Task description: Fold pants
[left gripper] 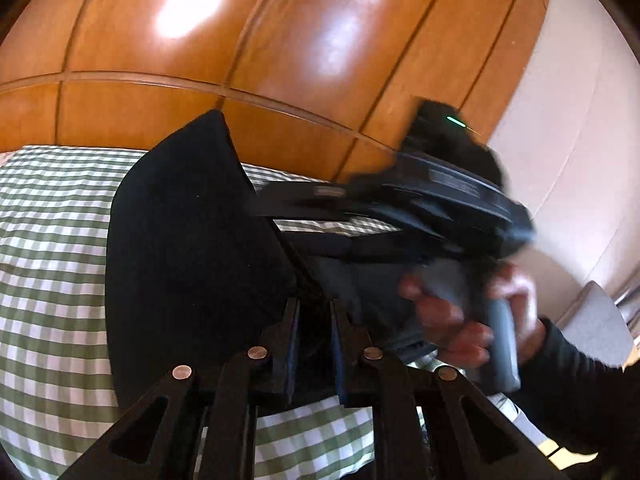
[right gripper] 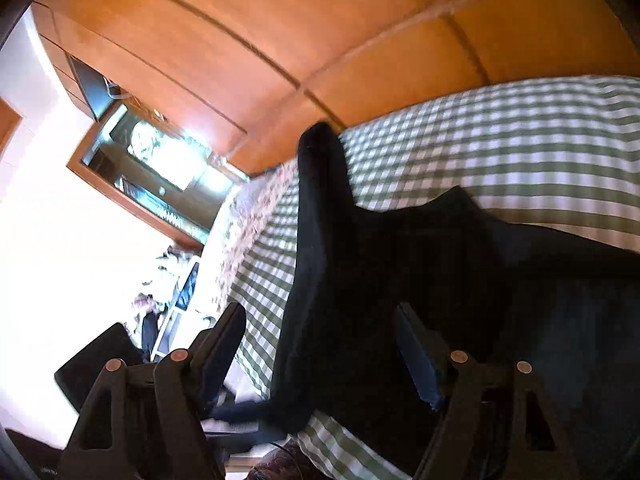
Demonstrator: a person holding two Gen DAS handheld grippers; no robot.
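Bed, green-checked sheet [left gripper: 52,240], wooden wardrobe [left gripper: 240,40] behind. Black pants [left gripper: 180,240] mid-fold: left hand-held gripper [left gripper: 314,344] clenched on fabric, right hand-held gripper [right gripper: 320,344] released. Next, probably: right regrasps an edge.

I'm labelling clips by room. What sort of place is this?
Most likely a bedroom: black pants lie on a green-checked bedsheet, with a glossy wooden wardrobe right behind the bed.

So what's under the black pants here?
The black pants lie on a green-and-white checked bedcover, which shows all around them. Whatever sits directly beneath the cloth is covered and cannot be seen.
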